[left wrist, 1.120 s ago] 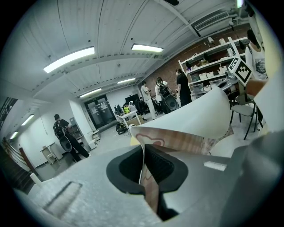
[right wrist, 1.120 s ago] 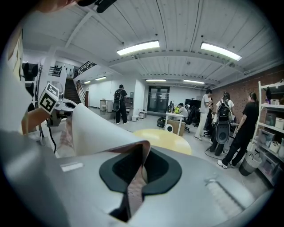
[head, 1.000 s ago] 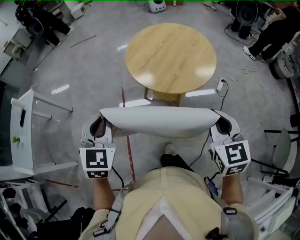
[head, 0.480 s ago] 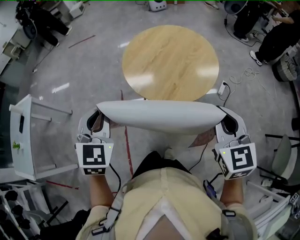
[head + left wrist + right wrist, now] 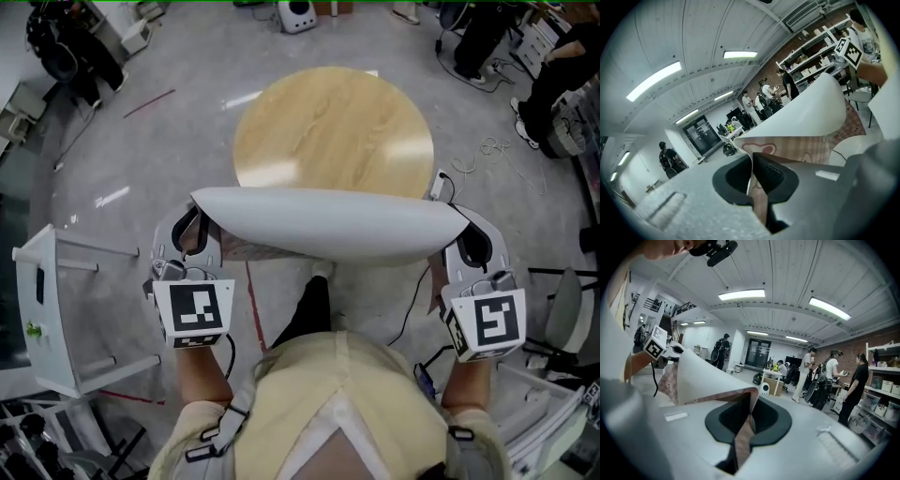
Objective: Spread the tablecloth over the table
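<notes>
A round wooden counter (image 5: 333, 122) stands on a grey workshop floor (image 5: 141, 150) at upper centre. Just below it, forearms reach forward, well apart, left tongs (image 5: 751, 173) and right tongs (image 5: 747, 416) each clenched on the stretched tablecloth (image 5: 328, 223).

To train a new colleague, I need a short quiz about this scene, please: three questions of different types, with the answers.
1. True or false: the tablecloth lies flat on the table.
2. What is the left gripper shut on? A) nothing B) the tablecloth C) the table
3. What shape is the table top?

Key
1. False: it is held up in the air in front of the table.
2. B
3. Round
</notes>
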